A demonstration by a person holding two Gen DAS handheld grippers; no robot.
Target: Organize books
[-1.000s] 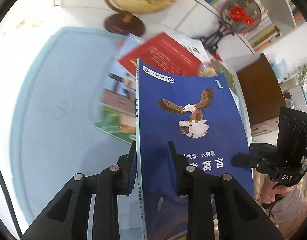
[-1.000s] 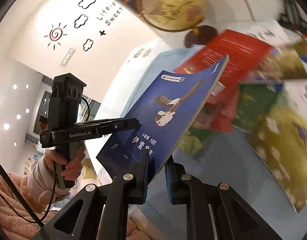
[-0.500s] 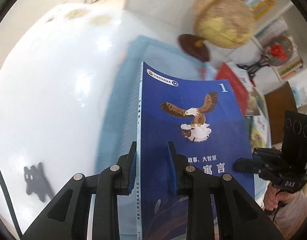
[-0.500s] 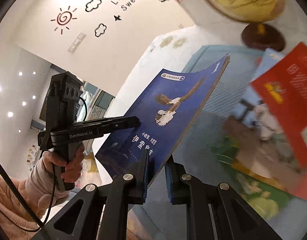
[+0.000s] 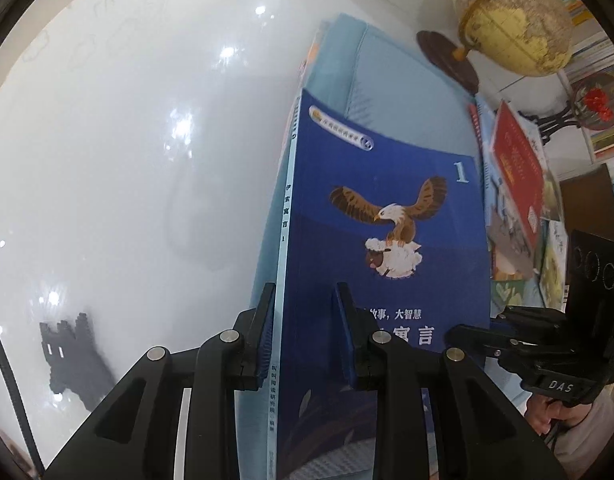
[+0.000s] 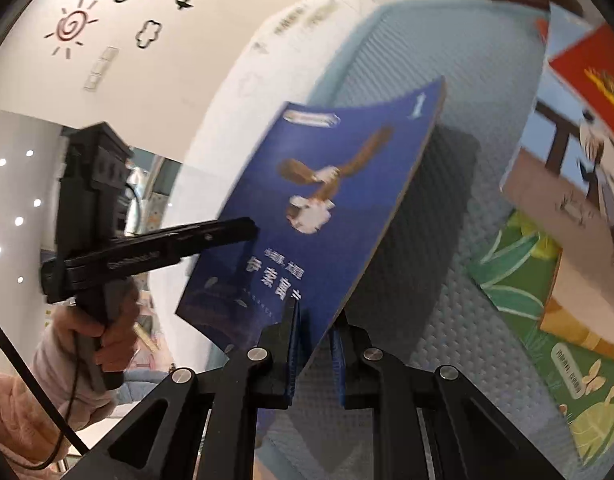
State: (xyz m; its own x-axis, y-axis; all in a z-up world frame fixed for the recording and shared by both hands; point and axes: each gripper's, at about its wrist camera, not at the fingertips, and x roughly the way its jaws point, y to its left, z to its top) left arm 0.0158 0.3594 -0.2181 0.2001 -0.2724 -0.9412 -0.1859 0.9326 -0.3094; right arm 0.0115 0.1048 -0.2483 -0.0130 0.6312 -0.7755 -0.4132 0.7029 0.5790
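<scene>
Left wrist view: the left gripper (image 5: 305,332) is clamped on the spine edge of a blue paperback book (image 5: 387,248) with an eagle carrying a sheep on its cover and a white "1" at the top corner. Its two blue-padded fingers (image 5: 345,340) press on either side, one behind the spine and one on the cover. At the lower right the right gripper (image 5: 473,330) bites the same book's opposite edge, a hand (image 5: 547,416) below it on the handle. The book hangs tilted above a light blue textured mat (image 5: 403,92), which lies on a glossy white table (image 5: 127,140). Beyond the book's right edge lies a loose spread of picture books, a red-covered book (image 5: 517,172) on top. Farthest back stands a yellowish globe on a dark round wooden base (image 5: 511,16).

Right wrist view: the right gripper (image 6: 313,344) is closed on the lower edge of the blue book (image 6: 327,208), whose cover bows slightly. To the left the left gripper (image 6: 249,230) reaches the book's far side, held by a hand in a pink sleeve (image 6: 107,336). Under the book the mat (image 6: 447,280) carries its shadow; a green illustrated book (image 6: 519,264) lies to the right.
</scene>
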